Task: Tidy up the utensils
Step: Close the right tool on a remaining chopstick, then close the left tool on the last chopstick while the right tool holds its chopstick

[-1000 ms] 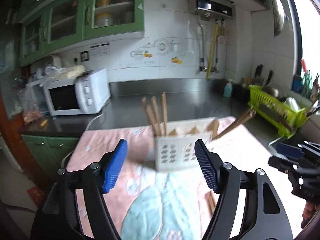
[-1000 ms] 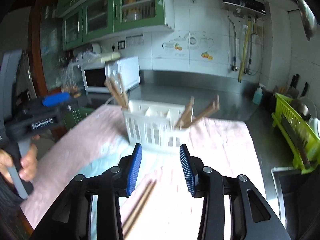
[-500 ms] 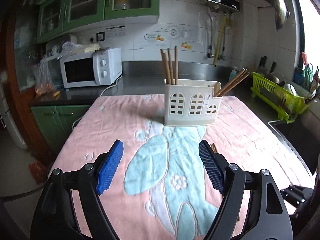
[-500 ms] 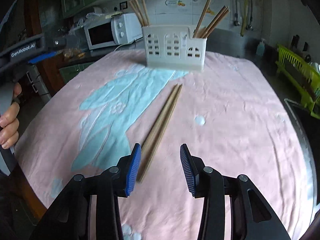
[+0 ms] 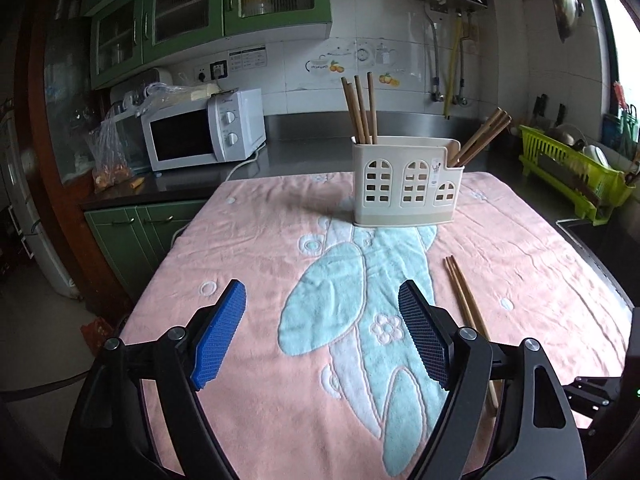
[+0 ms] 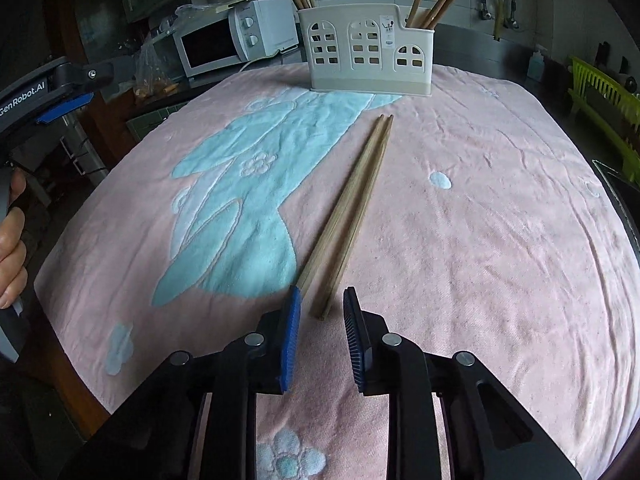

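Left tongs (image 5: 320, 340) gape wide, empty, well short of the white holder (image 6: 370, 52). Loose chopsticks (image 6: 352, 208) lie on the towel (image 6: 500, 220) before the holder, near ends between the narrow-set, unclosed right tongs (image 6: 319, 332). Light, stiff, likely slippery: pinch both together near those ends.

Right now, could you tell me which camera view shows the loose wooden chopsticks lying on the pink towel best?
The right wrist view: the loose wooden chopsticks lie unobstructed, full length, ending just ahead of the open right gripper. In the left wrist view, the left gripper hides their near part.
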`<state>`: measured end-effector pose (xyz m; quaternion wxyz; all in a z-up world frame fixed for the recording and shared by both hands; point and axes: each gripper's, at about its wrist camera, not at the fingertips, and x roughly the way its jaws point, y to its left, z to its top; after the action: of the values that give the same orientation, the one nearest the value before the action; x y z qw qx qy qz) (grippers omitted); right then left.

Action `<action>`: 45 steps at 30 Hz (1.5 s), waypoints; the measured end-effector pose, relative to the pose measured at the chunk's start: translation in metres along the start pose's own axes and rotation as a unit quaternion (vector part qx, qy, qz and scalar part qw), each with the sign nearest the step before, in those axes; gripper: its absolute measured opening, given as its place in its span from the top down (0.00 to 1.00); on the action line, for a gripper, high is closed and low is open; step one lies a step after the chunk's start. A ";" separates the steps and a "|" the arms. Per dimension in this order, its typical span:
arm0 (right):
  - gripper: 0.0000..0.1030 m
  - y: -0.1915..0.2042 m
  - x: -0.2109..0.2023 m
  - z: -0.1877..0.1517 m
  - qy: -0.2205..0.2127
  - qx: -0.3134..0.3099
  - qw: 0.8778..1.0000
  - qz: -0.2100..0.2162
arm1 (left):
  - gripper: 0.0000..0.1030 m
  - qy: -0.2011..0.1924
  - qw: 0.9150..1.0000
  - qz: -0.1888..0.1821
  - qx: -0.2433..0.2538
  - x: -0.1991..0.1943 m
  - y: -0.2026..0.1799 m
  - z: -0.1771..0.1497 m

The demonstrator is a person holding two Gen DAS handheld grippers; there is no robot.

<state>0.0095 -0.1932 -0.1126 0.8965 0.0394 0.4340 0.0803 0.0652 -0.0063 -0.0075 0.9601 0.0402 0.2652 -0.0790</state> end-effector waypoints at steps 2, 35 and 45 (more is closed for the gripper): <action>0.83 -0.001 0.001 0.000 0.003 0.002 1.000 -0.006 | 0.24 0.001 1.000 -0.001 0.003 0.000 0.000 -0.001; 0.93 -0.026 0.003 0.013 -0.018 0.031 0.999 -0.033 | 0.24 0.057 0.996 -0.061 0.026 0.020 -0.028 -0.031; 0.94 -0.043 -0.055 0.032 -0.104 0.033 0.993 -0.048 | 0.27 0.090 0.989 -0.111 0.046 0.031 -0.073 -0.047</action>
<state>0.0053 -0.2458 -0.0563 0.9377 0.0559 0.3423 0.0186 0.0550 -0.0769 -0.0663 0.9146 0.0615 0.3499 -0.1931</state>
